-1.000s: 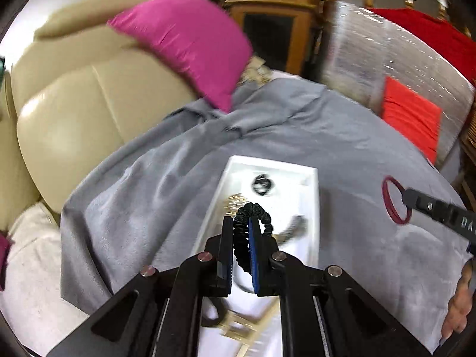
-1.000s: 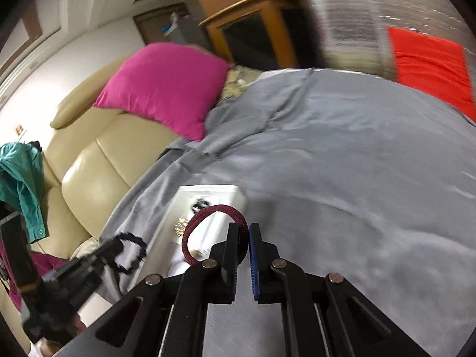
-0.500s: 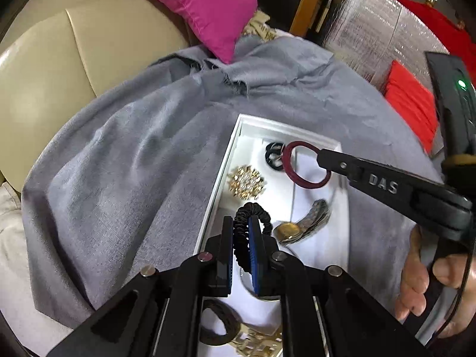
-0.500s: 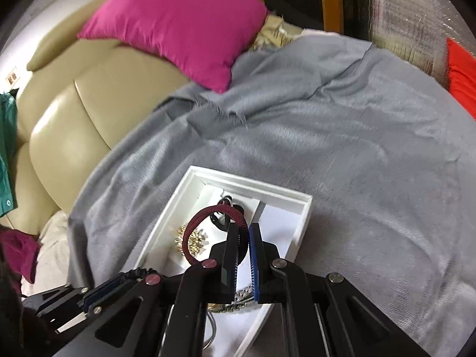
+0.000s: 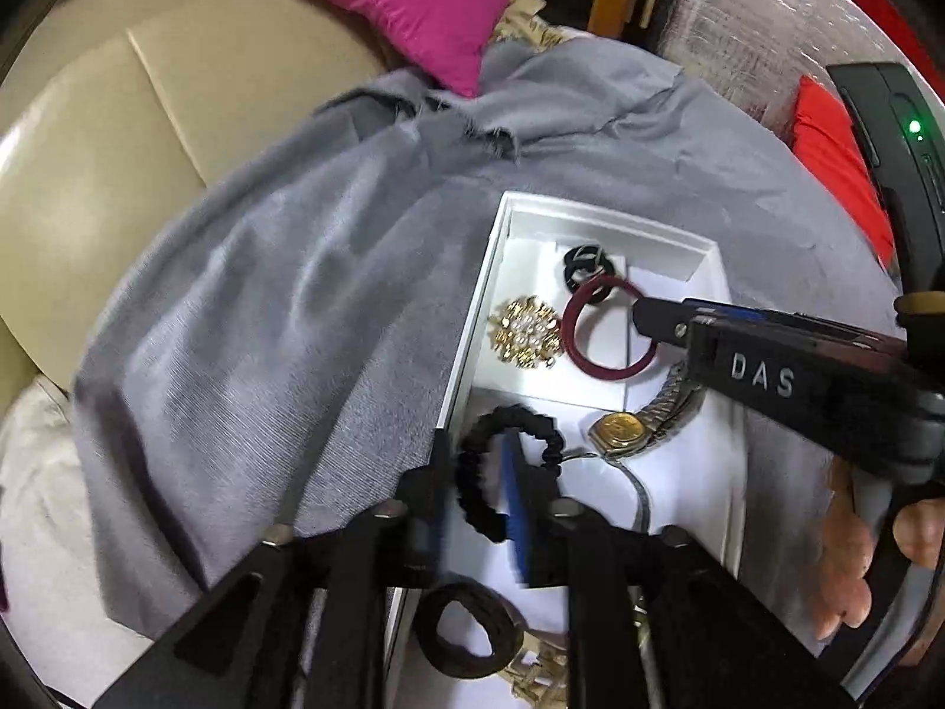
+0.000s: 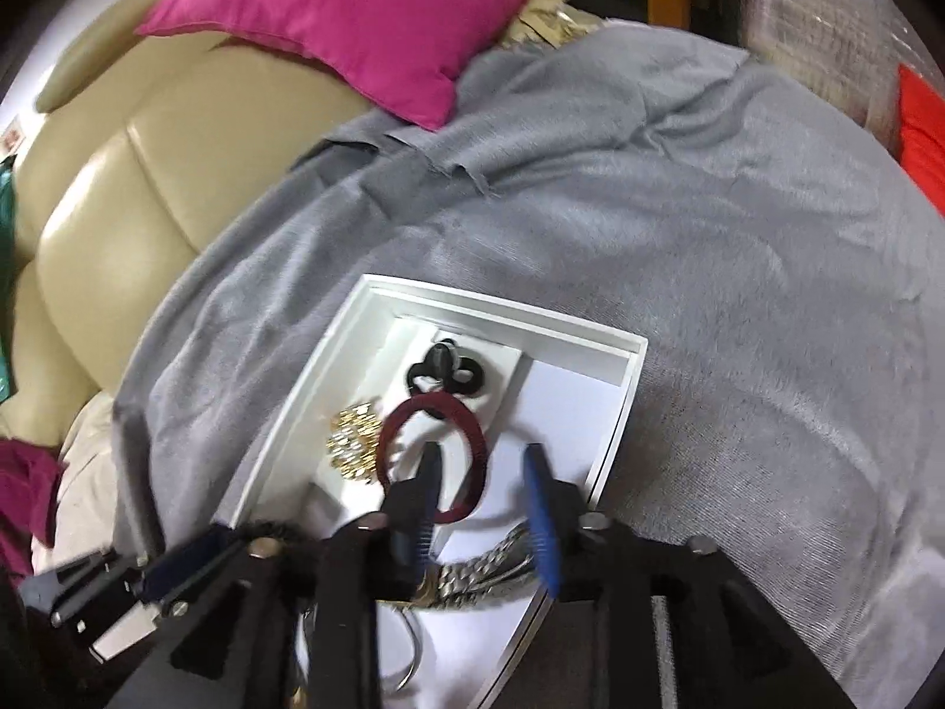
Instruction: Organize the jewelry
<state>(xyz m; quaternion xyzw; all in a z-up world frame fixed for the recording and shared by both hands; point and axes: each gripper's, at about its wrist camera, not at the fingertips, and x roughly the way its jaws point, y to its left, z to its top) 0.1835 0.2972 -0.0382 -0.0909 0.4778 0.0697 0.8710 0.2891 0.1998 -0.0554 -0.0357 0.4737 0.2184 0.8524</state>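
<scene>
A white jewelry tray [image 5: 608,218] lies on a grey cloth [image 5: 266,307]. My left gripper [image 5: 478,490] is open low over its near part, with a black scrunchie [image 5: 472,472] loose between its fingers. My right gripper [image 6: 481,496] is open over the tray [image 6: 508,307], its fingers spread around a dark red bangle [image 6: 434,455]. The bangle [image 5: 602,331] also shows in the left wrist view at the right gripper's tip [image 5: 644,316]. A gold brooch [image 5: 524,338], a black clover piece [image 5: 585,266] and a gold watch [image 5: 620,434] lie in the tray.
A black hair tie [image 5: 466,638] and gold pieces lie at the tray's near end. A beige sofa [image 5: 147,136] with a pink cushion [image 6: 348,18] stands behind the cloth. A red cloth [image 5: 838,159] is at far right.
Both grippers came down over the tray and opened. The red bangle and the black scrunchie, each gripped half a second ago, are now loose between spread fingers.
</scene>
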